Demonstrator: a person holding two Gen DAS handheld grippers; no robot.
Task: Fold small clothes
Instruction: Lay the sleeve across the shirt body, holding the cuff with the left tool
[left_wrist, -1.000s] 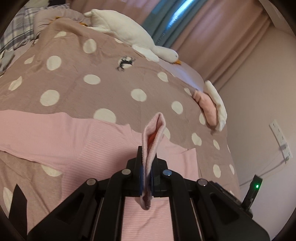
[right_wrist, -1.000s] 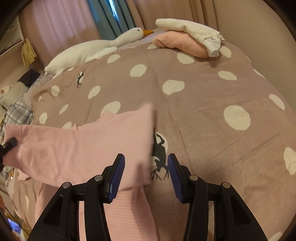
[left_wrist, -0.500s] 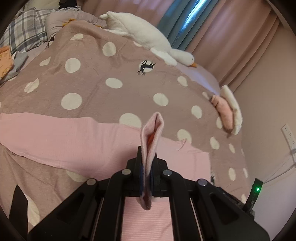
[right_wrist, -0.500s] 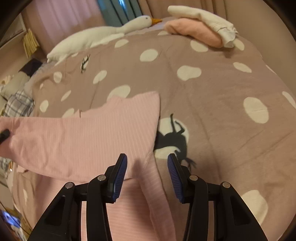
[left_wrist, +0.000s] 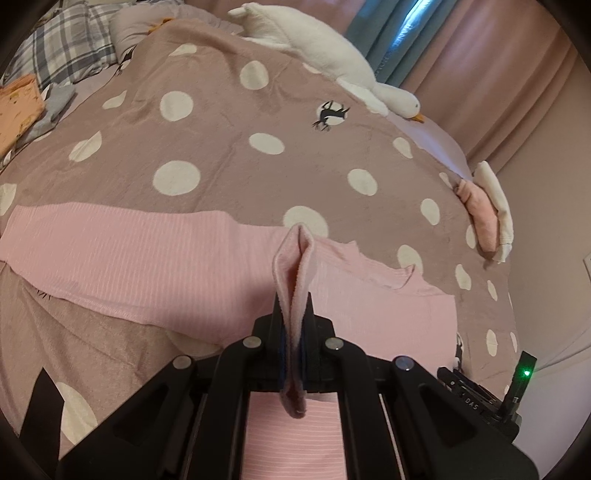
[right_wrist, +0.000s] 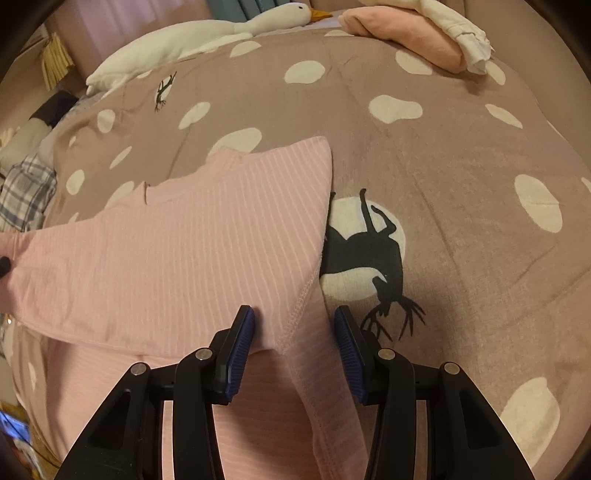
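Pink top (right_wrist: 177, 251) lies spread on the bed (left_wrist: 221, 122). Left gripper (left_wrist: 293, 354) fingers are clenched on a fold of its cloth; right gripper (right_wrist: 293, 354) fingers are released above the side seam. Fabric appears light, limp and stretchy; best gripped at seams or hems.

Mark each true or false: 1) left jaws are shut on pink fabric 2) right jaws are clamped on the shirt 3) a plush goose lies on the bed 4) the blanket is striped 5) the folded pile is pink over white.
1) True: the left gripper pinches a fold of the pink shirt.
2) False: the right gripper is open above the shirt's seam, pads clear.
3) True: the plush goose lies along the far edge.
4) False: the blanket is dotted.
5) False: the white garment lies on the pink one.
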